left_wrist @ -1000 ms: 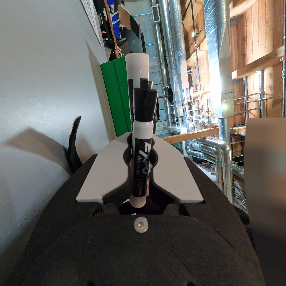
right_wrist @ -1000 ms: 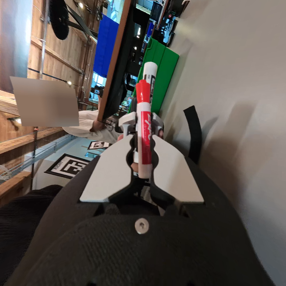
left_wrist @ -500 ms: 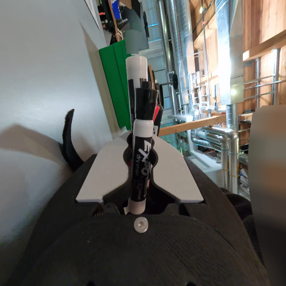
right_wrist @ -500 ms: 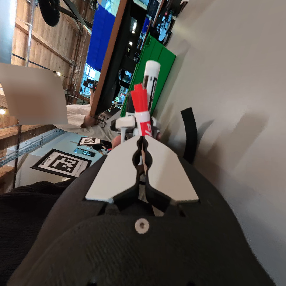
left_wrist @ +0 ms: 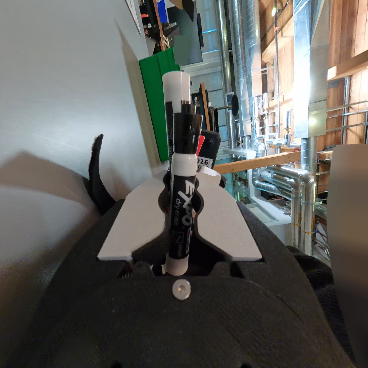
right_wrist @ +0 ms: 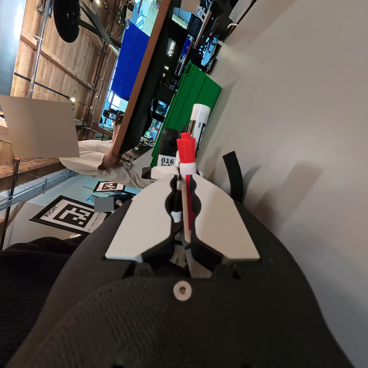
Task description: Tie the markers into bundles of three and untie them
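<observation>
markers: three, one black-capped marker (left_wrist: 180, 209), one red-capped marker (right_wrist: 186, 157), one white-ended marker (left_wrist: 175, 89) | long axes run forward along the fingers | left gripper (left_wrist: 180, 199) clamped on the black one | right gripper (right_wrist: 184, 201) nearly closed, pinching a thin tan strip (right_wrist: 184, 211) (red barrel beside it) | black strap (right_wrist: 234, 175) against white surface (right_wrist: 298, 119)

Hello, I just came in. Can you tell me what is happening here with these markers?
A person holds a two-finger gripper in each hand, facing each other over a pale table. The left gripper is shut on a black marker, with a white-ended marker beside it. The right gripper has closed on something thin and pale next to the red marker; what it is I cannot tell. A black strap stands loose beside the markers, so the bundle seems not tied.
</observation>
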A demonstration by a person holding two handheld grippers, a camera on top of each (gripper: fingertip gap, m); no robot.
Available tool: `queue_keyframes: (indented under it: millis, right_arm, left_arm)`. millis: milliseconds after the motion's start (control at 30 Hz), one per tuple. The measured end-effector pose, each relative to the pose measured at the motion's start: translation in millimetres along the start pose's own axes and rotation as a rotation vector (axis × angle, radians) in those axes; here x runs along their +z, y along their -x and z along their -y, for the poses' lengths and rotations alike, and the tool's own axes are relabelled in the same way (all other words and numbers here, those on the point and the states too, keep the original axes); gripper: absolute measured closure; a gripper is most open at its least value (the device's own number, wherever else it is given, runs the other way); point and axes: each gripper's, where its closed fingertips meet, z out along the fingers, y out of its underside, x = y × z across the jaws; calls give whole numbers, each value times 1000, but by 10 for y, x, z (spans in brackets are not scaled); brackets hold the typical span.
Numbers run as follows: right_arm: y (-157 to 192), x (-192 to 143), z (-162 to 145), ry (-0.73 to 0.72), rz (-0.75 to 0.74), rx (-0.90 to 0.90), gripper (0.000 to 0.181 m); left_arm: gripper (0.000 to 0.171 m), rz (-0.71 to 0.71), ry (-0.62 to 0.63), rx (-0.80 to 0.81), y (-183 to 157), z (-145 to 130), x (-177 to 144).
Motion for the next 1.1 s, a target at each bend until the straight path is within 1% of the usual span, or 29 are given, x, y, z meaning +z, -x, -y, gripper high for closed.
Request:
queue_keyframes:
  millis: [167,267,400,467,533,600,833,967,1100]
  right_arm:
    - [-20,32,-89,51,-11,-6,155]
    - [-16,84,-215,124,-10,-19,146]
    - [6,171,-435,230,-15,-61,142]
    - [2,202,-521,269,-27,-89,142]
    - [21,221,-550,277,-20,-96,145]
    - [66,216,-550,275,14,-81,161]
    - [101,162,-488,265,36,-95,162]
    - [114,133,-438,250,59,-48,162]
    - [120,119,-429,252,71,-3,162]
  left_arm:
    - [152,-36,-101,-11,-47,197,-104]
    - [152,-90,-158,-4,-134,312,-173]
    - [152,-151,-188,15,-256,355,-202]
    - [151,-172,-183,17,-295,340,-196]
    - [151,-171,-180,20,-294,329,-188]
    - [151,-172,-180,21,-289,336,-190]
    - [152,-159,-170,71,-305,327,-183]
    - [151,-127,-151,113,-285,286,-147]
    - [152,-108,-131,118,-253,249,-120]
